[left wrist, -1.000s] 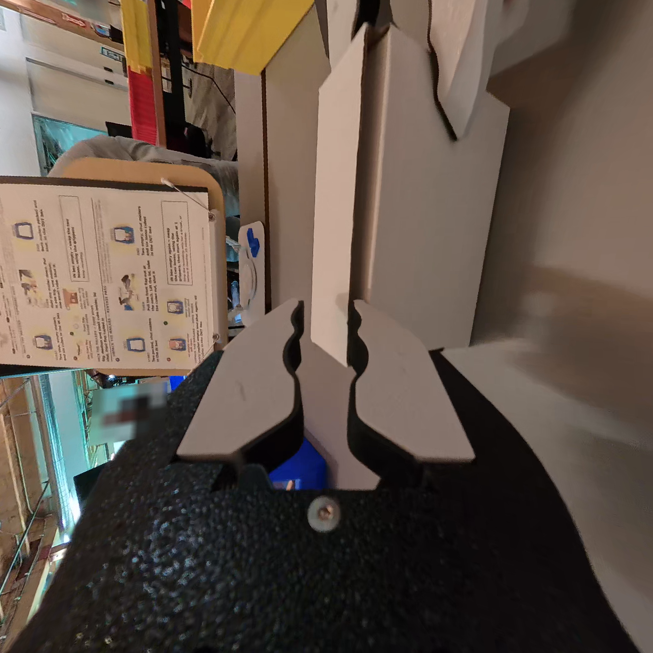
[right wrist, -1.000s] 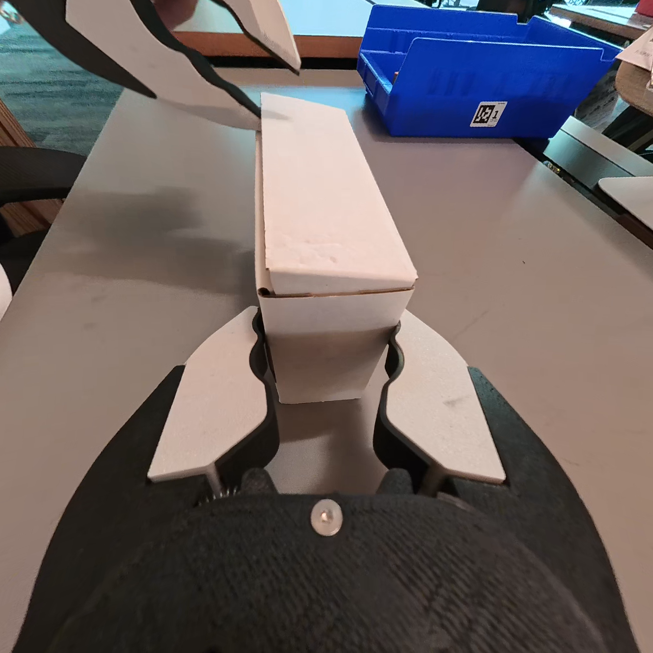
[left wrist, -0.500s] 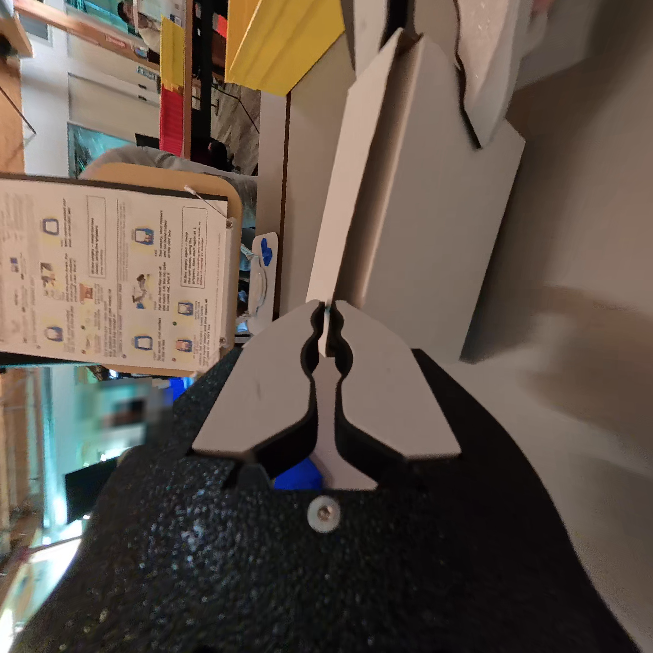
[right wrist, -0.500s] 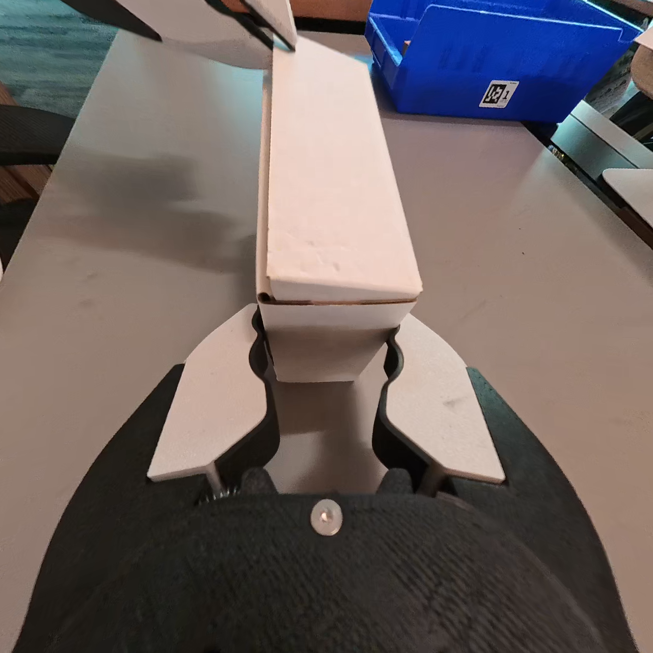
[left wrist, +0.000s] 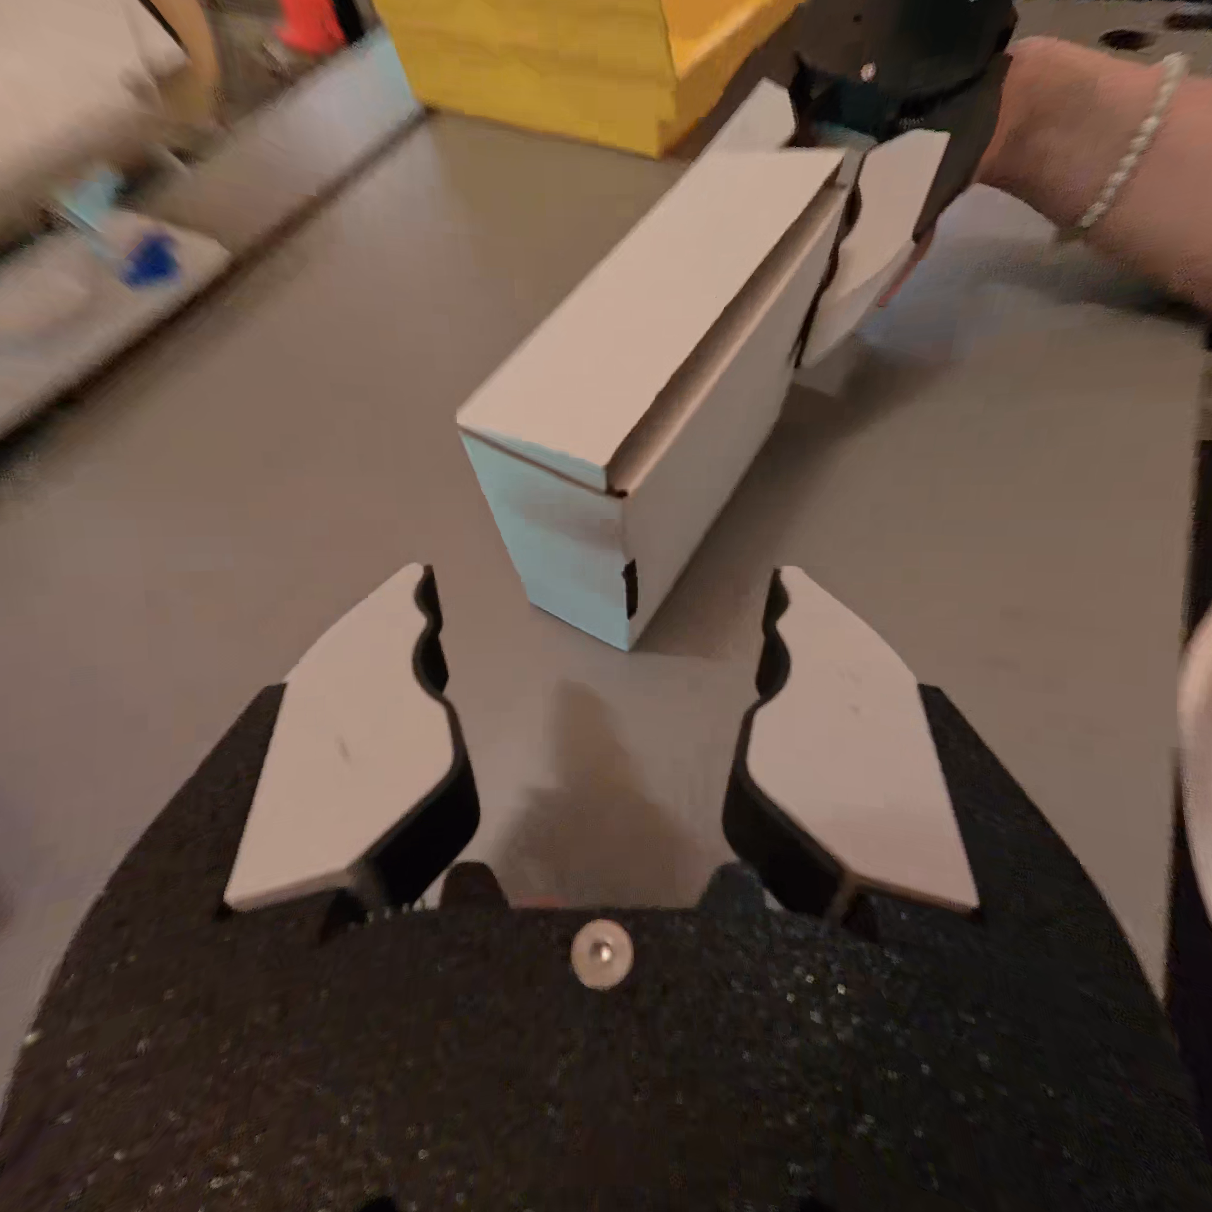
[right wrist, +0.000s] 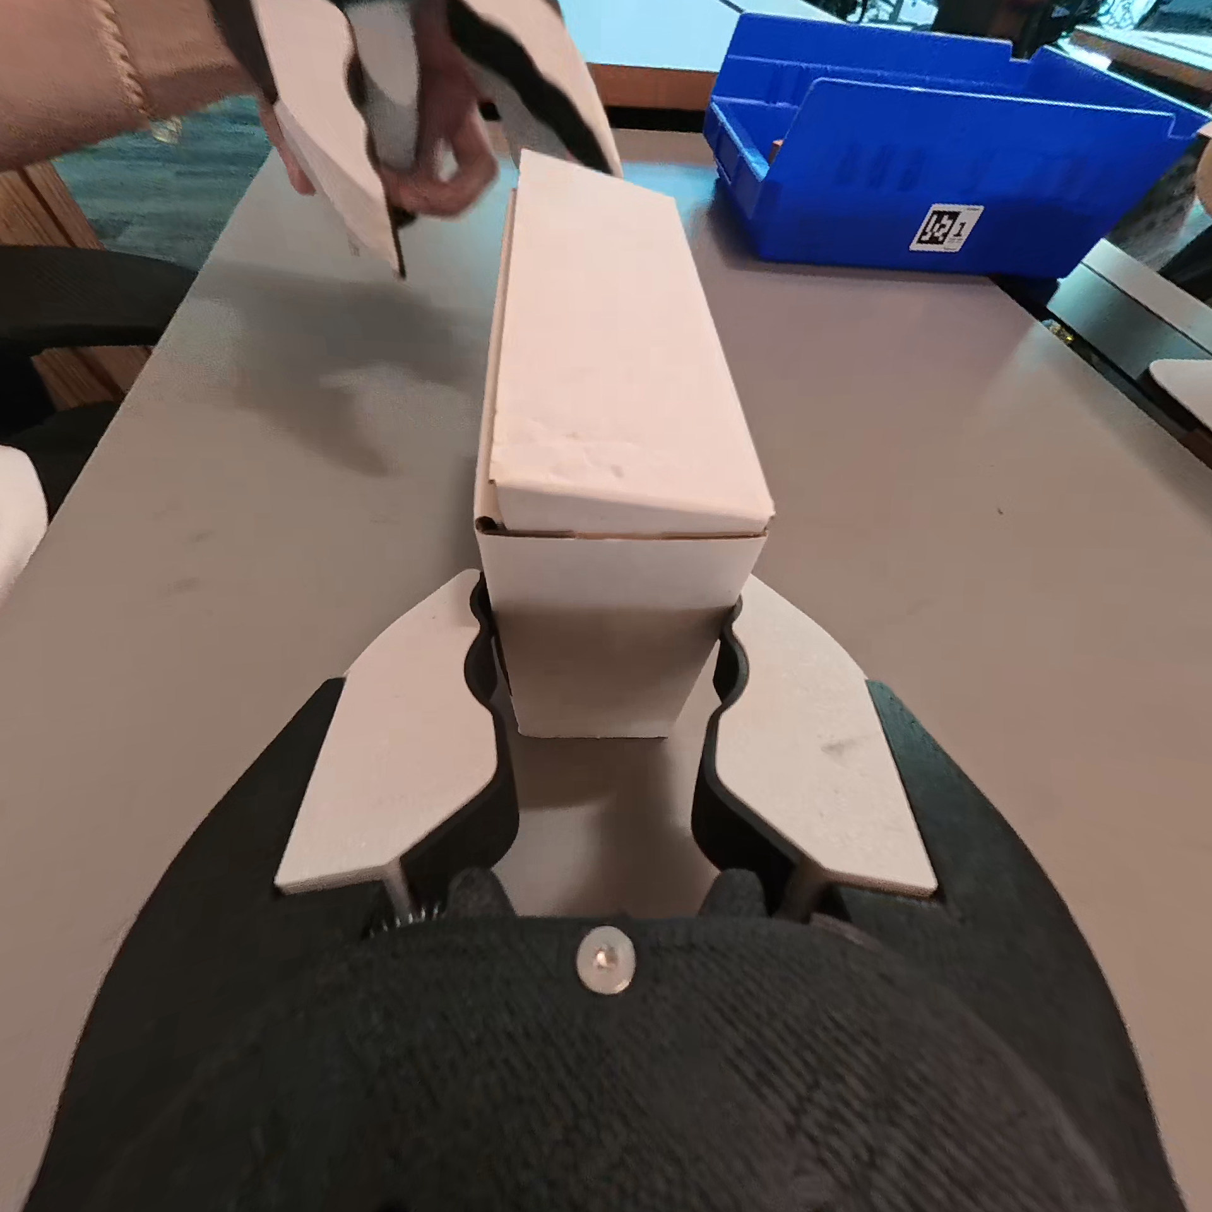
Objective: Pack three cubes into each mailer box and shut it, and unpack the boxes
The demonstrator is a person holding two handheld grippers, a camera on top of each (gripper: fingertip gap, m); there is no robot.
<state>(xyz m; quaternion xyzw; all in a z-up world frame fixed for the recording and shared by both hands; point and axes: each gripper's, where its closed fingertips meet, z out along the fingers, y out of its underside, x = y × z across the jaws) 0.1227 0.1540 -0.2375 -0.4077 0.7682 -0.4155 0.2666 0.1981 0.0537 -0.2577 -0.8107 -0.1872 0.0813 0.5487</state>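
The long white mailer box lies lengthwise down the middle of the grey tabletop, splitting the free room in two. To its right, bare surface runs to the blue bin at the far right edge. To its left the surface is bare, but the left hand-held gripper hangs over the far left corner, near the box's far end. The right hand-held gripper straddles the near end, blocking it. A yellow bin stands behind it.
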